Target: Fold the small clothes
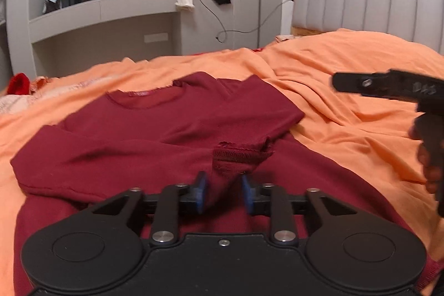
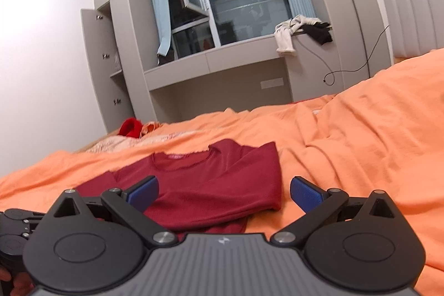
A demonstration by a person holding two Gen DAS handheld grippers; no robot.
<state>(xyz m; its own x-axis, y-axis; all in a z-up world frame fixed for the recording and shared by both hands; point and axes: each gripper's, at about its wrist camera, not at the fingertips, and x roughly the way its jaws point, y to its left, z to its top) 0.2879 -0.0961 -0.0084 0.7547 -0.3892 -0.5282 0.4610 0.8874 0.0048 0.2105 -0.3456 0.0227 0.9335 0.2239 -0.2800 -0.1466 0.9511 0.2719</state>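
Observation:
A dark red long-sleeved shirt [image 1: 155, 129] lies on the orange bedspread [image 1: 347, 113], collar away from me, its right side folded in. My left gripper [image 1: 224, 192] holds a sleeve cuff [image 1: 238, 157] between its blue pads, laid across the shirt's middle. My right gripper [image 2: 224, 193] is open and empty, raised over the shirt's [image 2: 211, 182] right edge. The right gripper also shows in the left wrist view [image 1: 388, 86] above the bedspread to the right. The left gripper's body shows at the lower left of the right wrist view [image 2: 16, 226].
A grey padded headboard [image 1: 369, 2] stands at the right. A grey window unit [image 2: 222, 68] with clothes [image 2: 299, 29] and a hanging cable [image 2: 358, 65] lies beyond the bed. A bright red item [image 2: 130, 128] and pale bedding lie at the far left edge.

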